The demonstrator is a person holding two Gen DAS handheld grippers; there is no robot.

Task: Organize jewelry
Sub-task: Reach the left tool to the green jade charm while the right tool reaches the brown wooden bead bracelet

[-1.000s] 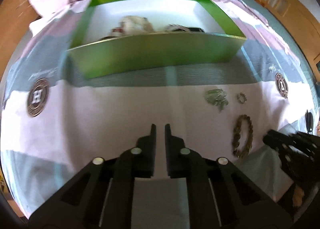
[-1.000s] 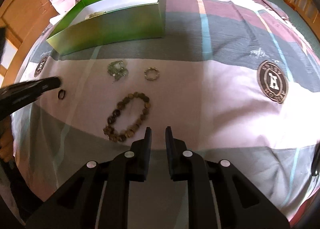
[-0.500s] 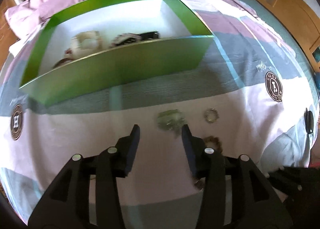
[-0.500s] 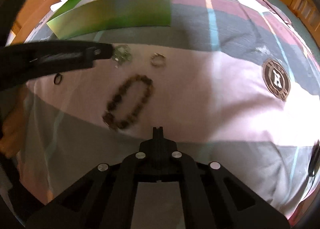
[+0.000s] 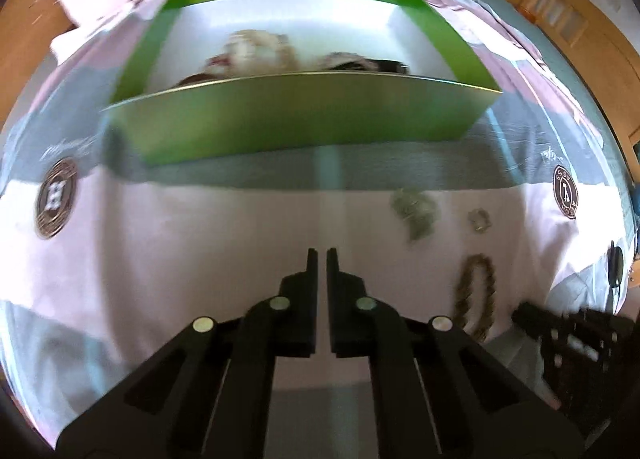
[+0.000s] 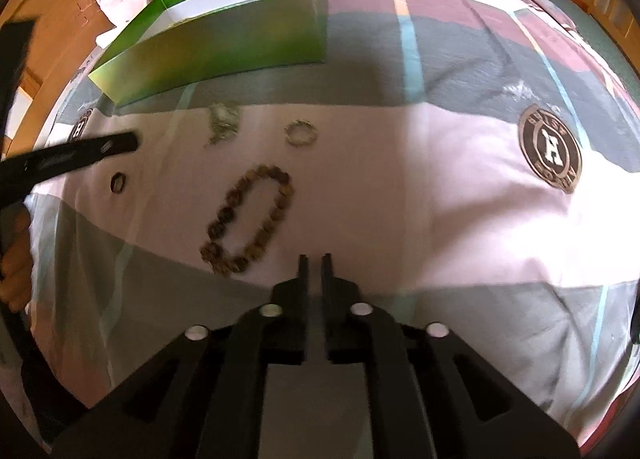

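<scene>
the left gripper [image 5: 322, 255] is now nearly closed and empty, having been spread over the silver chain [image 5: 414, 211] half a second ago. no grasp is judged made. the right gripper [image 6: 315, 261] is nearly closed and empty too. chain, beaded bracelet [image 6: 248, 219] and rings are left outside the green box [image 5: 304, 115].

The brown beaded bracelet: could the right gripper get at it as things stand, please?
Probably yes: the brown beaded bracelet lies flat on the bedspread just ahead-left of the right gripper, with nothing between; the jaws would need opening.
</scene>
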